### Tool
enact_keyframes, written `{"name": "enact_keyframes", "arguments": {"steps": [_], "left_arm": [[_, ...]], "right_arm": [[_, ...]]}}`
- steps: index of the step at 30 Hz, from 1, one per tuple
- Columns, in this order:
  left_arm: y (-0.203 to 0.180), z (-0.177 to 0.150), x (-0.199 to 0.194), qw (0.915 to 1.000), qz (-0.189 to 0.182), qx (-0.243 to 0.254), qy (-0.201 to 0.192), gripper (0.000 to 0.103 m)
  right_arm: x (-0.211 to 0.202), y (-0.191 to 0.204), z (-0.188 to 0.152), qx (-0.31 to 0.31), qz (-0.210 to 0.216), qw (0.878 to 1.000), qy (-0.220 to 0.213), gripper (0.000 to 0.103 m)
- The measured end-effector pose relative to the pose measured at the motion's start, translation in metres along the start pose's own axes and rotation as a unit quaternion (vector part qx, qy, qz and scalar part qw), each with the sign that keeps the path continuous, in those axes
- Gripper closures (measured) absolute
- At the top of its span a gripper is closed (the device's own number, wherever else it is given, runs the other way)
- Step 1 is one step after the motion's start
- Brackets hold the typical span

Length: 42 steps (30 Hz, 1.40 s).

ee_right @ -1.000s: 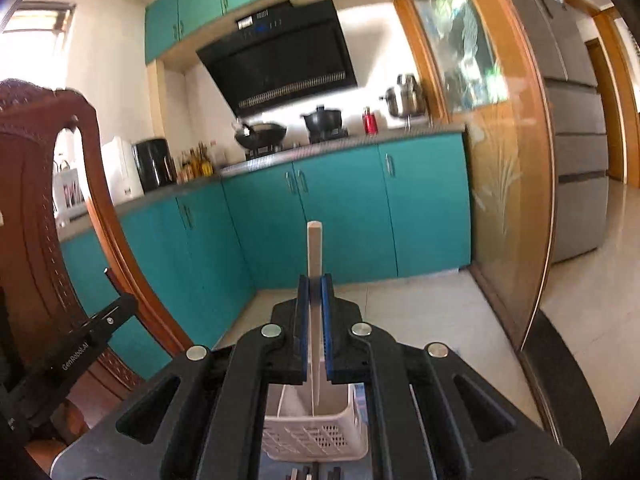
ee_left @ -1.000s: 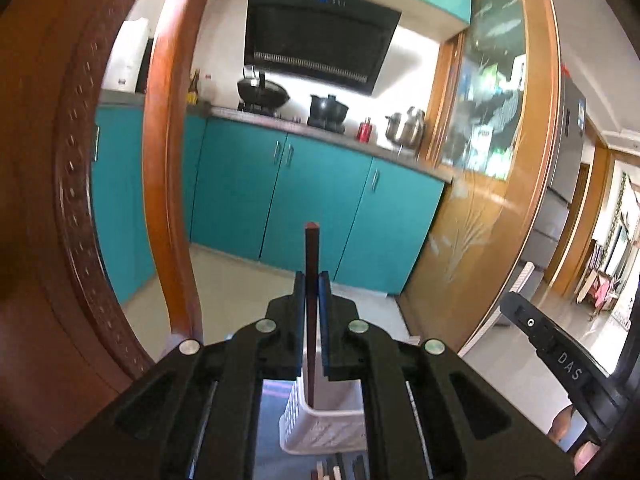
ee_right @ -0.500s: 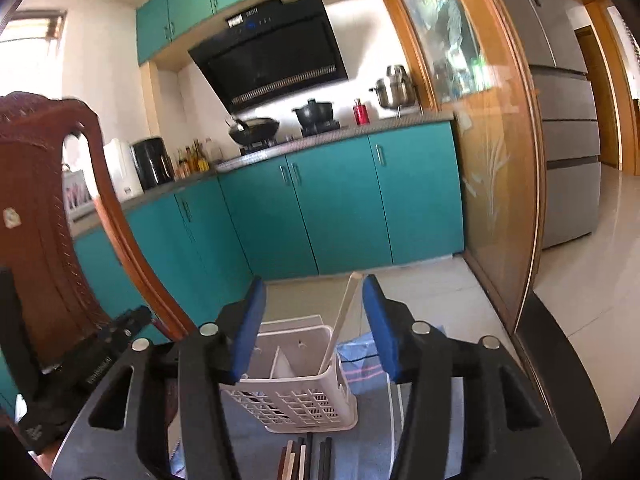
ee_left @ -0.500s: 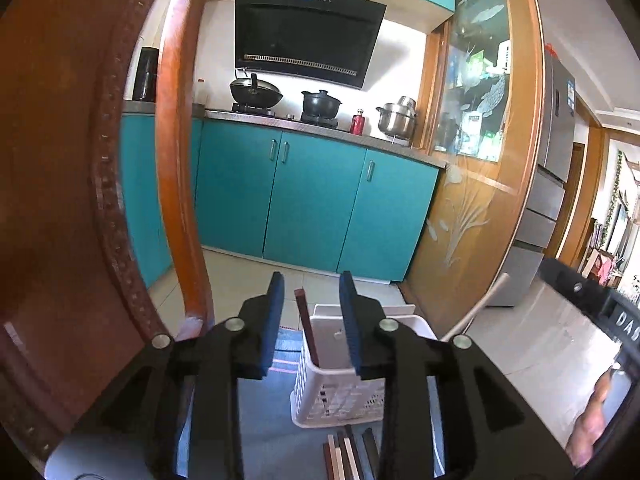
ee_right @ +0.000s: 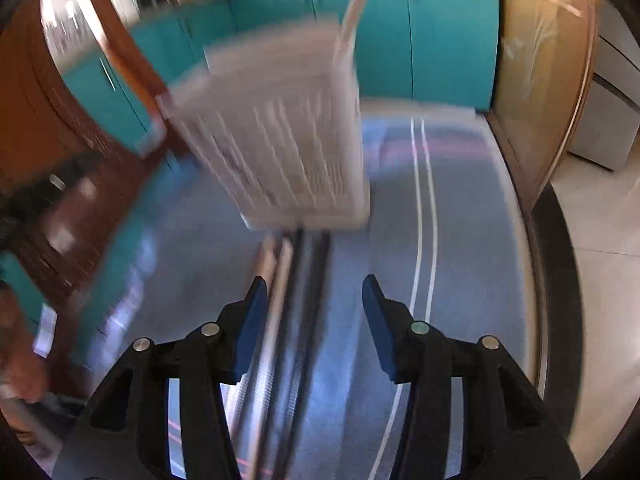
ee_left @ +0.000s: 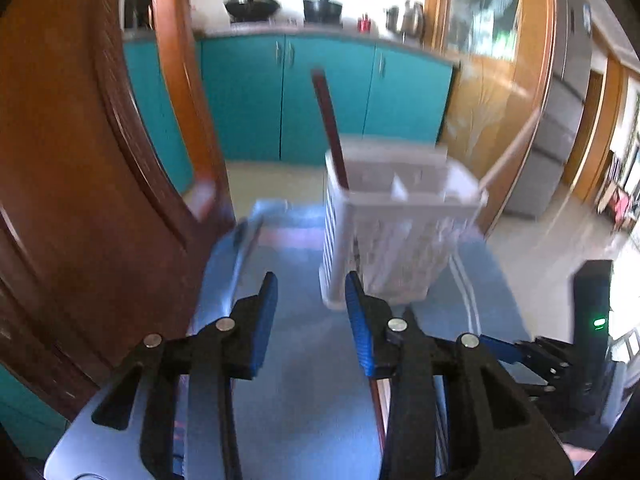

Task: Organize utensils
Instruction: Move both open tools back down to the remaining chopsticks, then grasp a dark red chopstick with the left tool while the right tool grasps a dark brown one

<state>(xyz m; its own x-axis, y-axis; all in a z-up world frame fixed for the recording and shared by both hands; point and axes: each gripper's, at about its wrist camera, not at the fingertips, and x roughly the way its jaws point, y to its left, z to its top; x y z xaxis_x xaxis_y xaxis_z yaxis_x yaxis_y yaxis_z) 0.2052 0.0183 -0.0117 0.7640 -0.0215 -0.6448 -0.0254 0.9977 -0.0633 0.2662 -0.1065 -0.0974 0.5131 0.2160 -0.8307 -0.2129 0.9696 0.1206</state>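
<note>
Both hand-held grippers gaping: left [ee_left: 308,300], right [ee_right: 314,304] (chopsticks [ee_right: 280,264] below).

Both cameras sit low on their grippers, looking forward and down, close to the same white basket [ee_left: 394,236] [ee_right: 280,136] on the blue cloth [ee_left: 304,360] [ee_right: 460,240].

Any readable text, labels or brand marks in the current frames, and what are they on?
None can be read. Both views are motion-blurred.
Right gripper, seen at the lower right of the left wrist view: any marking is smeared.
White basket: only its slats show, no lettering.
</note>
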Motion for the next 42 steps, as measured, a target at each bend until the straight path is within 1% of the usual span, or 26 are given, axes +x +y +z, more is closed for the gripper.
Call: {"name": "enact_keyframes", "arguments": {"steps": [1, 3, 5, 6, 9, 11, 14, 16, 18, 20, 22, 25, 26, 27, 28, 29, 30, 31, 32, 33, 34, 37, 38, 41, 42], "left_arm": [[-0.002, -0.003, 0.008, 0.9998, 0.001, 0.002, 0.018, 0.067], [-0.002, -0.009, 0.018, 0.9992, 0.004, 0.002, 0.041, 0.067], [0.0, -0.014, 0.029, 0.9976, 0.007, 0.0, 0.068, 0.066], [0.001, -0.018, 0.033, 0.9968, 0.005, -0.003, 0.08, 0.066], [0.002, -0.024, 0.04, 0.9952, -0.002, -0.006, 0.098, 0.064], [0.0, -0.03, 0.044, 0.9943, -0.002, 0.0, 0.106, 0.064], [-0.005, -0.035, 0.051, 0.9927, -0.008, 0.012, 0.119, 0.064], [-0.012, -0.039, 0.057, 0.9909, -0.022, 0.021, 0.132, 0.062], [-0.018, -0.044, 0.06, 0.989, -0.033, 0.027, 0.142, 0.061], [-0.027, -0.05, 0.065, 0.9864, -0.044, 0.037, 0.154, 0.06], [-0.033, -0.055, 0.069, 0.9842, -0.052, 0.044, 0.164, 0.057], [-0.043, -0.064, 0.078, 0.9807, -0.056, 0.054, 0.18, 0.056], [-0.045, -0.066, 0.081, 0.9796, -0.055, 0.057, 0.185, 0.056], [-0.047, -0.069, 0.086, 0.978, -0.052, 0.059, 0.193, 0.056], [-0.048, -0.071, 0.088, 0.9772, -0.052, 0.058, 0.198, 0.055], [-0.047, -0.073, 0.091, 0.9774, -0.056, 0.05, 0.198, 0.055], [-0.046, -0.074, 0.091, 0.9778, -0.057, 0.043, 0.197, 0.06], [-0.045, -0.073, 0.091, 0.9775, -0.063, 0.038, 0.198, 0.071], [-0.044, -0.073, 0.092, 0.9763, -0.078, 0.028, 0.2, 0.079], [-0.043, -0.072, 0.092, 0.9764, -0.078, 0.026, 0.199, 0.093], [-0.043, -0.071, 0.092, 0.977, -0.073, 0.03, 0.198, 0.096], [-0.039, -0.07, 0.094, 0.9763, -0.076, 0.023, 0.201, 0.097], [-0.036, -0.069, 0.094, 0.9762, -0.073, 0.018, 0.203, 0.097], [-0.022, -0.064, 0.096, 0.9788, -0.046, 0.008, 0.199, 0.097], [-0.018, -0.064, 0.096, 0.9785, -0.05, 0.003, 0.2, 0.097]], "right_arm": [[0.008, 0.002, -0.002, -0.004, -0.002, 1.0, 0.012, 0.054], [0.026, 0.006, -0.007, -0.008, -0.006, 0.999, 0.041, 0.055], [0.038, 0.007, -0.011, -0.01, -0.017, 0.998, 0.057, 0.061], [0.039, 0.01, -0.012, -0.019, -0.024, 0.998, 0.049, 0.065], [0.04, 0.01, -0.012, -0.016, -0.017, 0.998, 0.056, 0.088], [0.039, 0.003, -0.01, 0.004, -0.013, 0.998, 0.057, 0.089], [0.034, -0.014, -0.005, 0.039, -0.018, 0.998, 0.052, 0.091], [0.027, -0.031, -0.002, 0.078, -0.004, 0.996, 0.045, 0.091], [0.02, -0.047, 0.001, 0.11, 0.023, 0.993, 0.035, 0.091], [0.013, -0.056, 0.005, 0.122, 0.044, 0.991, 0.023, 0.091], [0.005, -0.065, 0.006, 0.129, 0.052, 0.99, 0.013, 0.09], [0.003, -0.08, 0.005, 0.14, 0.05, 0.989, 0.011, 0.089], [0.005, -0.079, 0.007, 0.143, 0.046, 0.989, 0.013, 0.089], [0.005, -0.082, 0.006, 0.146, 0.042, 0.988, 0.016, 0.087], [0.007, -0.083, 0.006, 0.148, 0.039, 0.988, 0.018, 0.083], [0.01, -0.082, 0.006, 0.151, 0.037, 0.988, 0.022, 0.082], [0.009, -0.076, 0.005, 0.153, 0.035, 0.987, 0.024, 0.08], [0.011, -0.079, 0.006, 0.157, 0.031, 0.987, 0.027, 0.078], [0.01, -0.078, 0.002, 0.159, 0.028, 0.986, 0.028, 0.077], [0.011, -0.08, 0.002, 0.162, 0.025, 0.986, 0.029, 0.074], [0.011, -0.082, 0.002, 0.165, 0.023, 0.986, 0.031, 0.072], [0.012, -0.084, 0.0, 0.167, 0.02, 0.985, 0.037, 0.071], [0.011, -0.084, -0.001, 0.167, 0.019, 0.985, 0.038, 0.071], [0.011, -0.083, -0.001, 0.164, 0.018, 0.986, 0.039, 0.07], [0.011, -0.083, -0.001, 0.163, 0.018, 0.986, 0.038, 0.069]]}}
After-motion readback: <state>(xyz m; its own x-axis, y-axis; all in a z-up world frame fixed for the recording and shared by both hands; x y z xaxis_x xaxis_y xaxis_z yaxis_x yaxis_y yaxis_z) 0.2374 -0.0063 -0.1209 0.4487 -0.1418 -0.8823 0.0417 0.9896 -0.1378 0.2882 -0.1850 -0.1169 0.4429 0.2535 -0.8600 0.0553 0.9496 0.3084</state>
